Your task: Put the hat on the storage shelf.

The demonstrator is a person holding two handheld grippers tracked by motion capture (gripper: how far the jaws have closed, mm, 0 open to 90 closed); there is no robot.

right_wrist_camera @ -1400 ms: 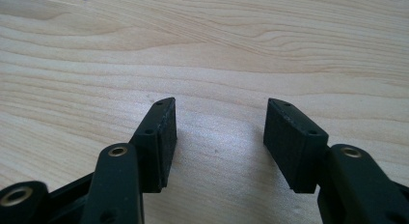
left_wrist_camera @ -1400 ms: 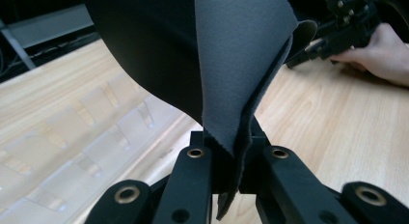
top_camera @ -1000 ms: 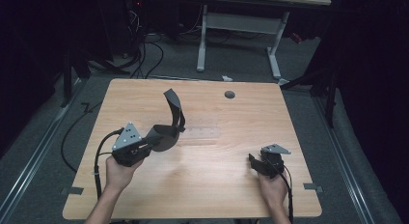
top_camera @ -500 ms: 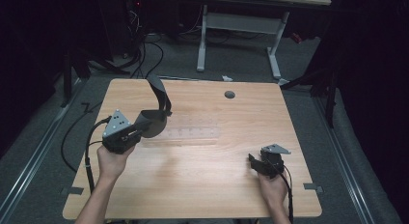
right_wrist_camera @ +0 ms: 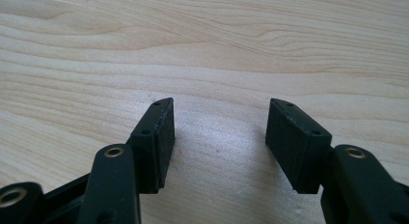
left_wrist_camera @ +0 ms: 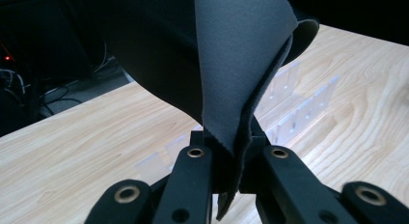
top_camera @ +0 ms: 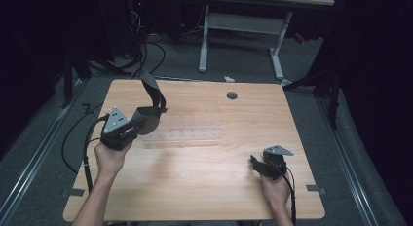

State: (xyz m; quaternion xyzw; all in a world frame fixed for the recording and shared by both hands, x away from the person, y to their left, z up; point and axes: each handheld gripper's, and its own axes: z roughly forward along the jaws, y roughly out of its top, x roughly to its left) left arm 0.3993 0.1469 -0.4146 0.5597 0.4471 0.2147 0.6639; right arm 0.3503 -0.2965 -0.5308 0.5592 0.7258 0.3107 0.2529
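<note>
A dark grey sheet (left_wrist_camera: pixel 241 64), floppy and perhaps foam or fabric, is pinched at its folded edge between the jaws of the left gripper (top_camera: pixel 127 128) and curls up and forward from them, clear of the counter (top_camera: pixel 204 187). Just beyond that gripper a clear plastic divided strip (left_wrist_camera: pixel 299 108) lies flat on the wood. Well off to its right, the right gripper (right_wrist_camera: pixel 219 137) rests low over bare counter, jaws spread wide with nothing between them.
</note>
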